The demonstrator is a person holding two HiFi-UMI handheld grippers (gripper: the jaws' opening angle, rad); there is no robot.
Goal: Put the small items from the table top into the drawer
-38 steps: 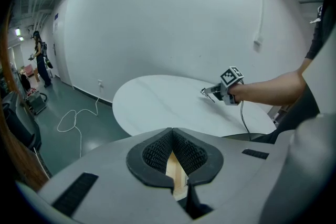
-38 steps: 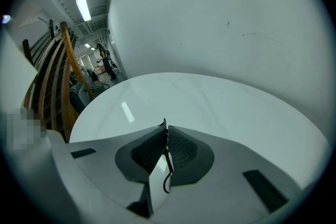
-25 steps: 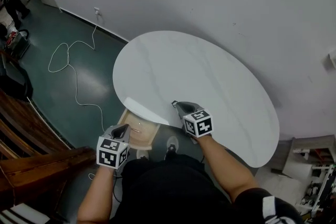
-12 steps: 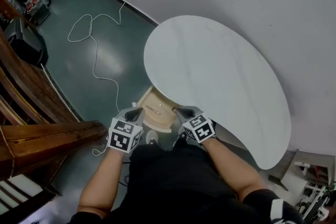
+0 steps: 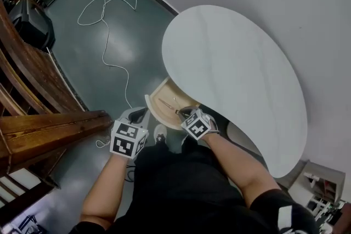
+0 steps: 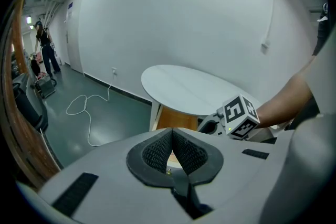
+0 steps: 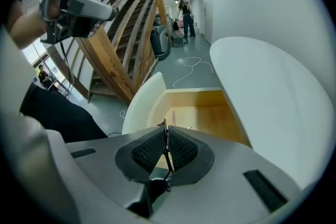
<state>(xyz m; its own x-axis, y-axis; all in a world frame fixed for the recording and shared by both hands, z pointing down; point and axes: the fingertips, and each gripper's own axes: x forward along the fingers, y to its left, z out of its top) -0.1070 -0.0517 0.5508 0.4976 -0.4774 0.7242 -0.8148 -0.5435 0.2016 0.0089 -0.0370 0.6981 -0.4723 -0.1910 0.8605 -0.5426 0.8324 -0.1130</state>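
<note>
Worktop (image 5: 236,68) is seen bare; small items are already laid in the open drawer (image 5: 155,113). A thin black pin (image 7: 167,157) is pinched in the right tongs (image 7: 164,128) at the drawer — its release is judged the last step outstanding. The left tongs (image 6: 172,134) are pressed together, nothing held.

Head view taken steeply down onto surface (image 5: 236,74) and open drawer (image 5: 175,93). Left hand-held gripper (image 5: 138,113) view aimed level at the surface. Right hand-held gripper (image 5: 184,111) view aimed close into the drawer. Both things shared by all views.

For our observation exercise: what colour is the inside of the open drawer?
The drawer is light brown wood inside; the right gripper view shows it best.
</note>
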